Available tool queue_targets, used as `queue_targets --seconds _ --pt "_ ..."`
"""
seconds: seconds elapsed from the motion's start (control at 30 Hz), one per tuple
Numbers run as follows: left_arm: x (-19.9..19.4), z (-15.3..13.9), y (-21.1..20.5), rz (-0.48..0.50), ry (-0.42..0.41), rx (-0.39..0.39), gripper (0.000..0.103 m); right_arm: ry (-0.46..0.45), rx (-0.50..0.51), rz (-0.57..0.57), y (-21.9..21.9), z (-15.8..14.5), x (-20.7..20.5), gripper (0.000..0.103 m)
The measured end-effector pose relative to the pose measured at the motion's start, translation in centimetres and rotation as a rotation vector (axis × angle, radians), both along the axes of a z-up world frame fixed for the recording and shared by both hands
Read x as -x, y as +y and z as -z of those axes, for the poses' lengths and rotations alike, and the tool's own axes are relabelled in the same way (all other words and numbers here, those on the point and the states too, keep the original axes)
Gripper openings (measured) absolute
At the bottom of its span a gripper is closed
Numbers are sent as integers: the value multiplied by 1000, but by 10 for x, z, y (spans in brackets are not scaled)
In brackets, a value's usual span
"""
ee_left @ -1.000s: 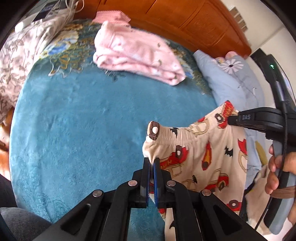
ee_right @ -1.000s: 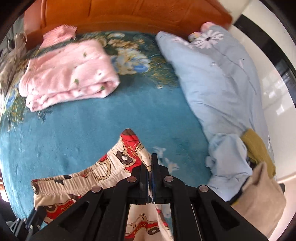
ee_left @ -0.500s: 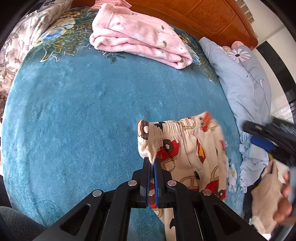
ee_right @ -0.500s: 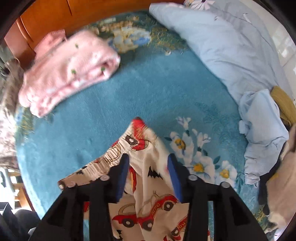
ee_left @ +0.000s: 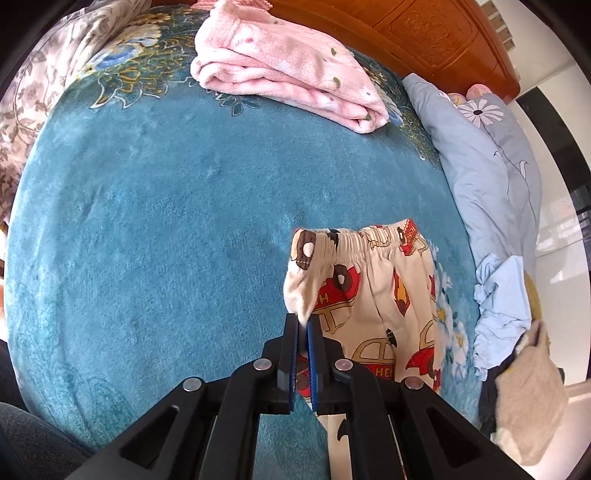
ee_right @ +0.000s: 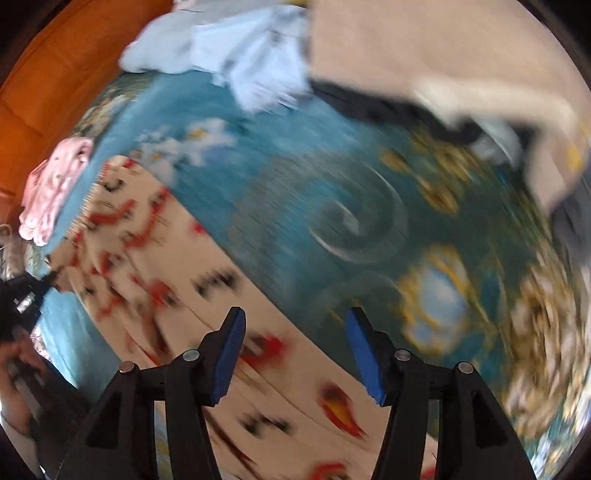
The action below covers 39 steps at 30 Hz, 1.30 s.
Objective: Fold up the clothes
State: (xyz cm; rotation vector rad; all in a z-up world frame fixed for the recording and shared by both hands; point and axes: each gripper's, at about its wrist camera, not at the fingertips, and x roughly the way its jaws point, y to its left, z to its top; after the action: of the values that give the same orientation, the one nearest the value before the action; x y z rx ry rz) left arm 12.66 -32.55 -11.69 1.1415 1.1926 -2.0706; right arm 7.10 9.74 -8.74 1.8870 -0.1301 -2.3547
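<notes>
Cream children's trousers [ee_left: 373,295] with red car prints lie on the teal bed blanket [ee_left: 184,221], waistband toward the headboard. My left gripper [ee_left: 303,325] is shut on the waistband's left corner and holds it slightly raised. In the right wrist view, which is blurred by motion, my right gripper [ee_right: 295,328] is open and empty above the trousers [ee_right: 177,295]. The left gripper shows there at the far left edge [ee_right: 48,277], still pinching the cloth.
A folded pink garment [ee_left: 288,66] lies near the wooden headboard [ee_left: 424,33]. A blue floral pillow [ee_left: 484,158] lies at the right. A heap of light blue [ee_left: 502,302] and beige clothes [ee_left: 524,391] sits at the right edge. Patterned bedding [ee_left: 44,88] is at the left.
My right gripper let go of the waistband's right corner, opened, and swung away toward the trouser legs. The trousers dropped flat onto the blanket. The left gripper kept its hold.
</notes>
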Motion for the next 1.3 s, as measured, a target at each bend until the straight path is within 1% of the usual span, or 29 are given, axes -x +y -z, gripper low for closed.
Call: queue_targets --seconds 0.03,0.13,0.27,0.3,0.33,0.4,0.43,0.47,0.5,0.53,0.57,0.63,0.7,0.73,0.77,0.83,0.9,0.97,1.07,1.1,1.13,1.27,1.3 --pt "0 -2 1 5 0 7 8 -13 -1 18 17 6 -10 58" --pt "-1 -6 3 20 -2 25 9 -27 5 58 47 23 -30 57" --pt "-3 -9 1 13 10 25 9 -32 14 27 49 35 -37 56" --pt "-4 -9 0 10 15 24 9 -39 -12 8 45 39 -36 55" --pt "-5 -10 -1 7 19 24 9 -45 -36 -10 42 43 -35 50" --pt "-7 -11 -3 3 26 27 9 -52 -73 -42 36 46 -34 48" --pt "-7 -12 -3 2 28 27 9 -50 -78 -58 34 45 -35 45" --pt "-7 -12 -4 3 30 27 9 -47 -84 -73 32 44 -35 37" --pt "-7 -12 -4 5 34 26 9 -45 -89 -89 30 43 -36 32" --pt "-7 -13 -3 9 37 28 9 -44 -94 -103 28 42 -36 18" --pt "-6 -13 -3 14 39 29 9 -50 -97 -113 26 41 -37 10" --pt "-4 -12 -3 21 39 26 10 -53 -119 -134 23 39 -39 7" --pt "-4 -12 -3 19 35 23 12 -55 -135 -141 22 38 -39 5" --pt "-4 -11 -3 17 35 20 14 -53 -145 -140 23 36 -36 4" --pt "-4 -11 -3 17 35 18 16 -43 -166 -136 26 33 -31 1" --pt "-4 -10 -4 17 36 16 19 -10 -210 -114 34 23 -16 1" --pt "-3 -9 -5 15 35 11 20 29 -233 -83 44 10 4 1" --pt "-4 -8 -6 9 34 8 20 59 -257 -73 50 -3 23 1" --pt "-3 -6 -6 3 28 3 23 112 -322 -73 49 -18 50 1" --pt "-3 -5 -6 5 25 2 25 130 -350 -51 42 -19 64 1" --pt "-3 -5 -6 6 22 1 25 136 -356 -14 44 -18 72 1" --pt "-3 -3 -8 5 15 -4 28 66 -234 92 57 1 103 2" --pt "-3 -2 -8 2 13 -6 30 58 -218 79 56 2 103 2"
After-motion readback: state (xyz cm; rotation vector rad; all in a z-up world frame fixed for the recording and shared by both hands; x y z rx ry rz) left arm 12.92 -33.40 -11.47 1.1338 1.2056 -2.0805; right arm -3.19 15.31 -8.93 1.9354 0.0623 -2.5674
